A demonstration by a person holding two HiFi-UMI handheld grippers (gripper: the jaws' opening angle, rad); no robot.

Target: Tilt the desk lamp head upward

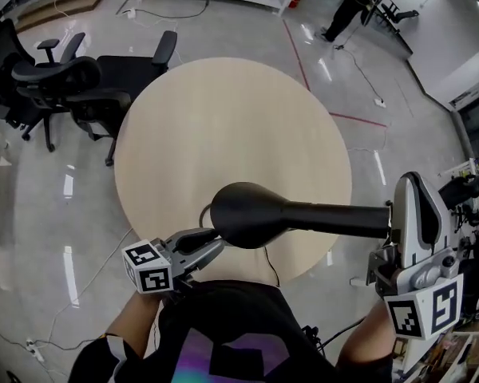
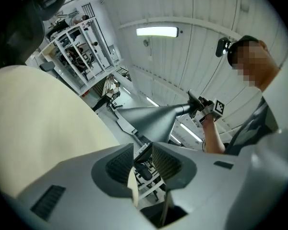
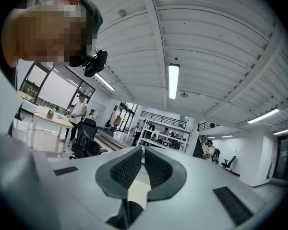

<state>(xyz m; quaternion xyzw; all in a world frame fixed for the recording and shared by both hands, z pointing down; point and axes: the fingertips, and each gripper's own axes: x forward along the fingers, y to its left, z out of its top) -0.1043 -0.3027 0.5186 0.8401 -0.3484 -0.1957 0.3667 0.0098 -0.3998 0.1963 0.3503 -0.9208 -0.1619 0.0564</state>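
The left gripper (image 2: pixel 142 147) has its jaws apart with nothing between the pads, just beside the black cone-shaped desk lamp head (image 1: pixel 247 214), which sits above the near edge of the round pale wooden table (image 1: pixel 223 134). The right gripper (image 3: pixel 143 151) points upward, its jaws almost together and empty, next to the end of the lamp's straight black stem (image 1: pixel 335 218).

The left gripper (image 1: pixel 210 244) is held low, close to the body, its jaws apart and empty; the right gripper (image 1: pixel 413 183) points up, jaws together, empty
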